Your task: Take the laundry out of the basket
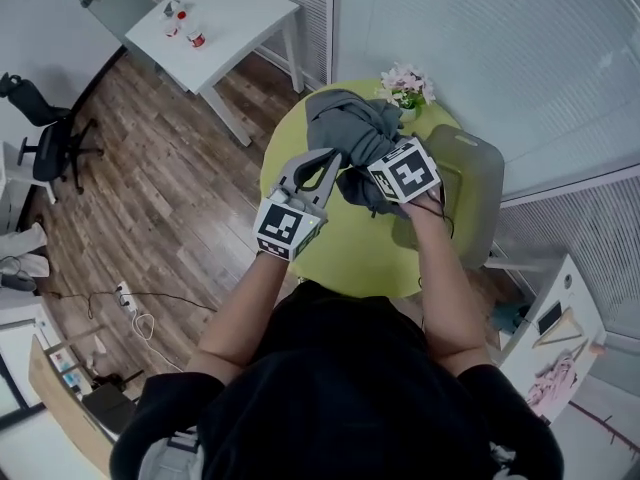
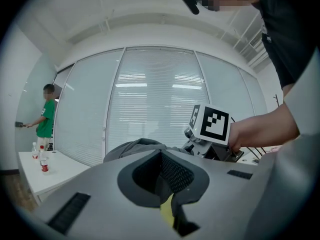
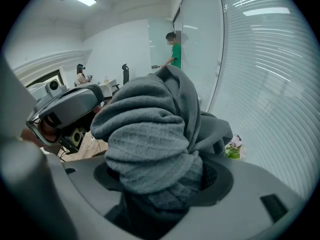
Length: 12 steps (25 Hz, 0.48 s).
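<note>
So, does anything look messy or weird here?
Nothing spilled or broken. Only the grey cloth looks messy: it is bunched in a wad in the right gripper over the table.

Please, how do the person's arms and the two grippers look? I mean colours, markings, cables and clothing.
The left gripper and the right gripper have smooth grey bodies with dark, textured pads inside. Each carries a white cube with black square markers. Thin dark cables run beside the right one. The person wears a black short-sleeved top.
</note>
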{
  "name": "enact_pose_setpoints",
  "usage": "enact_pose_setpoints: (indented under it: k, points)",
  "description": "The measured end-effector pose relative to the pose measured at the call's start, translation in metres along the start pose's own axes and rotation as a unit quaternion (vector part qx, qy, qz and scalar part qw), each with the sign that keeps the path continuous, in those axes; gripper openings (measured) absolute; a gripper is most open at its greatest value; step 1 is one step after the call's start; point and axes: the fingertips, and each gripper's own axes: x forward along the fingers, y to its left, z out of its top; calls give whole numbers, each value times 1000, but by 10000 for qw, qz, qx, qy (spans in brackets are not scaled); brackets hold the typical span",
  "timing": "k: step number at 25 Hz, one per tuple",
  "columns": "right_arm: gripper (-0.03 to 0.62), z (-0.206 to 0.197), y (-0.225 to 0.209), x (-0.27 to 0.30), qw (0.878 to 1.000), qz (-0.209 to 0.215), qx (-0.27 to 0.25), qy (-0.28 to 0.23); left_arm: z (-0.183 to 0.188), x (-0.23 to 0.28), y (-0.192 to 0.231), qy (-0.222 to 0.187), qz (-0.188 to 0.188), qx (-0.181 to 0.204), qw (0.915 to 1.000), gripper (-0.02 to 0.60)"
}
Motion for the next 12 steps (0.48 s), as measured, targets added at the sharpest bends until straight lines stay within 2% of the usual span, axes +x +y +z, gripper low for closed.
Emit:
enact_pose_setpoints:
  k: [12]
  points:
    - [341, 9, 69, 70, 9970, 643, -352, 239, -40, -53, 41, 306, 568, -175, 9978, 9]
